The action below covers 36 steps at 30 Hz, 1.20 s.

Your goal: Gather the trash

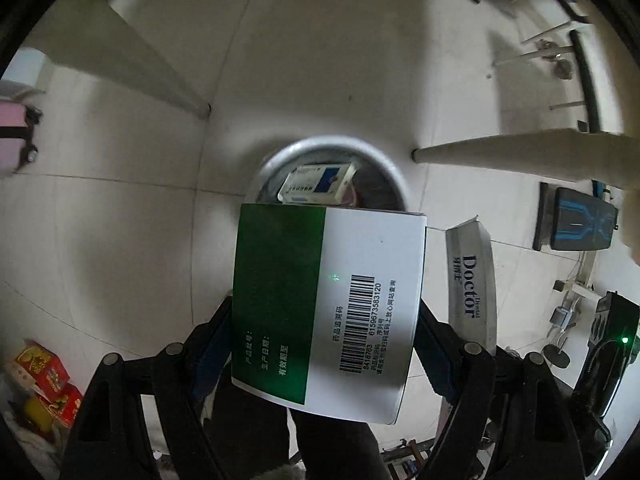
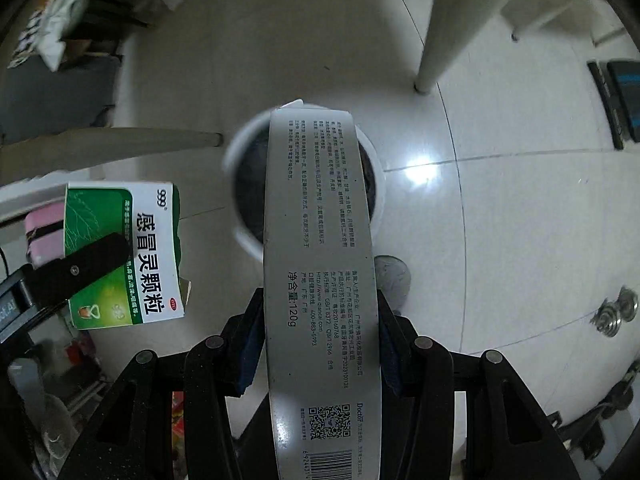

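Green-and-white box (image 1: 326, 312) clamped in left gripper (image 1: 324, 344) | grey toothpaste box (image 2: 320, 280) clamped in right gripper (image 2: 320, 344) | both held above bin (image 1: 394, 178), judged ready for dropping.

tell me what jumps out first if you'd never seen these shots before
A green and white cardboard medicine box fills the left wrist view, clamped in the left gripper. A long grey toothpaste carton runs up the right wrist view, clamped in the right gripper. Both hang over a round white trash bin on the pale tiled floor, with a blue and white box already inside.
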Available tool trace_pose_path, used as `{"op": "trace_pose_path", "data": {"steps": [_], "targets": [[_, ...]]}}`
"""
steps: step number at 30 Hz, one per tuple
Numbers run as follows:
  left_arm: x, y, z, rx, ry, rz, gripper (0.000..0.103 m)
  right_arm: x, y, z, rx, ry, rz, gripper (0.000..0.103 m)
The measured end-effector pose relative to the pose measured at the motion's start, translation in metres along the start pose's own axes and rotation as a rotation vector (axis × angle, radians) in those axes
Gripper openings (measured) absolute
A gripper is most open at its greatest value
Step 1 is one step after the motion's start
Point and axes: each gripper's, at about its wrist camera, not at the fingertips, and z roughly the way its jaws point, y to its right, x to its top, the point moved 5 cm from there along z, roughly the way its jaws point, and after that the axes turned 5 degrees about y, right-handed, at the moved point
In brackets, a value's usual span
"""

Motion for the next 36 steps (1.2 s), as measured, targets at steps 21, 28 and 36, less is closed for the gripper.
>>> {"op": "trace_pose_path", "data": {"steps": [21, 28, 36], "targets": [[0.017, -0.046, 0.052, 0.104, 0.053, 0.079, 0.101, 0.042, 0.007, 0.128, 0.027, -0.033, 0.114, 0.054], [0.007, -0.056, 0.024, 0.181, 0.104, 0.102, 0.101, 0.043, 0.0, 0.109, -0.029, 0.018, 0.087, 0.098], [-0.026, -0.046, -0.033, 0.188, 0.138, 0.108, 0.101, 0.024, -0.015, 0.035, -0.1, 0.101, 0.032, 0.099]]}}
